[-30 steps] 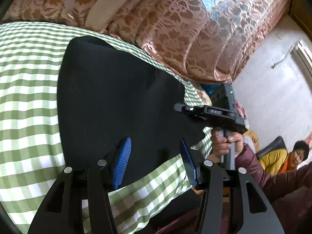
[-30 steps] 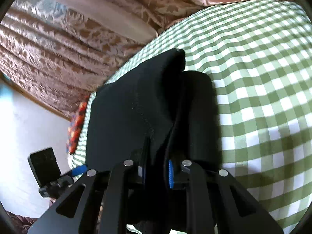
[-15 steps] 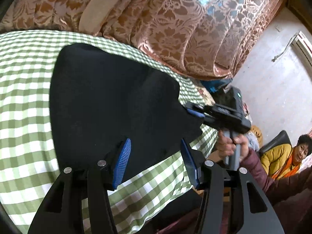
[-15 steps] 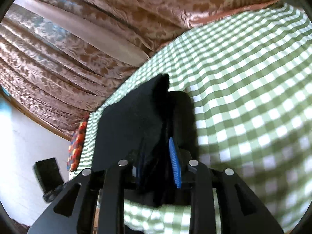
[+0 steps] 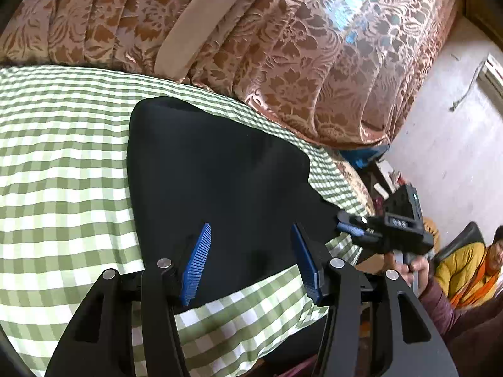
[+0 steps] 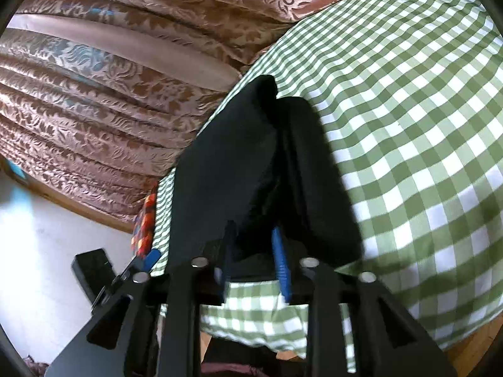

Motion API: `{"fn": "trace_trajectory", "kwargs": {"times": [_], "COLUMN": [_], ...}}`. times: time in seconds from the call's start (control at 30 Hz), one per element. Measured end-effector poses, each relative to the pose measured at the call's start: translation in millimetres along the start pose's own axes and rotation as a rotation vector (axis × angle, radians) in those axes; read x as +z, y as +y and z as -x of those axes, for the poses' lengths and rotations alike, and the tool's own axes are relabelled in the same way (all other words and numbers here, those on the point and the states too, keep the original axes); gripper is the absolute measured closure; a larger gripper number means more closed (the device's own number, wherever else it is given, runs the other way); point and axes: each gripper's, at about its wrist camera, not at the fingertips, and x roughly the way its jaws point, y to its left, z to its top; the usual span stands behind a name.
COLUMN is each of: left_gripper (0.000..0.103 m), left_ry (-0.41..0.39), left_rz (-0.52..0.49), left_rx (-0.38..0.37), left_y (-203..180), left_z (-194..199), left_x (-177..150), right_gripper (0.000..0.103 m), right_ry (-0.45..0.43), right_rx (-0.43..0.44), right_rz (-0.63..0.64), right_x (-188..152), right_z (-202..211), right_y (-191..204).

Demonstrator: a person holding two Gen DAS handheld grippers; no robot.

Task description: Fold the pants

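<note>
- Writing is showing only as pale characters on the body of the right gripper (image 5: 347, 229) in the left wrist view, too blurred to read; no brand or label is standing out on the cloth.
- Black pants (image 5: 220, 185) are lying folded into a flat, roughly triangular slab on the green-and-white checked bedspread (image 5: 63, 169), near its front edge.
- In the right wrist view the pants (image 6: 226, 169) are showing two stacked layers, the upper one lifting a little away from the lower along a dark crease.
- Fabric is looking plain, matte and smooth, with rounded corners at the far end.
- Left gripper (image 5: 250, 260) is hanging just above the near part of the pants with its blue ribbed pads spread wide, gripping nothing.
- Right gripper (image 6: 254, 267) is sitting at the pants' near edge with its blue pads partly apart; black fabric is lying between them, but whether they are pinching it or only straddling it I cannot tell.
- Brown floral curtain (image 5: 283, 47) is hanging behind the bed.
- Seated person in a yellow jacket (image 5: 462, 270) is looking on from the right edge of the left wrist view.
</note>
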Motion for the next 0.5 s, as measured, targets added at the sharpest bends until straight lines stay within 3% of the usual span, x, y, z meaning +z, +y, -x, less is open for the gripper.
{"fn": "trace_trajectory", "kwargs": {"times": [0.2,0.33,0.4,0.5], "left_gripper": [0.051,0.051,0.051,0.051], "left_ry": [-0.008,0.065,0.106,0.089], "left_rz": [-0.022,-0.036,-0.028,-0.05], "left_rx": [-0.005,0.005,0.033,0.051], "left_y": [-3,-2,1,-5], "left_z": [6,-6,-18,-17], "left_x": [0,-10,-19,-20], "right_gripper": [0.097,0.097,0.098,0.097], "right_ry": [-0.019,0.026,0.024,0.023], "right_rx": [-0.017,-0.135,-0.124,-0.102], "right_rz": [0.12,0.113,0.087,0.088], "right_x": [-11,-17,-20,-19], "right_z": [24,8,0,4], "right_y": [18,-5,-18,-15]}}
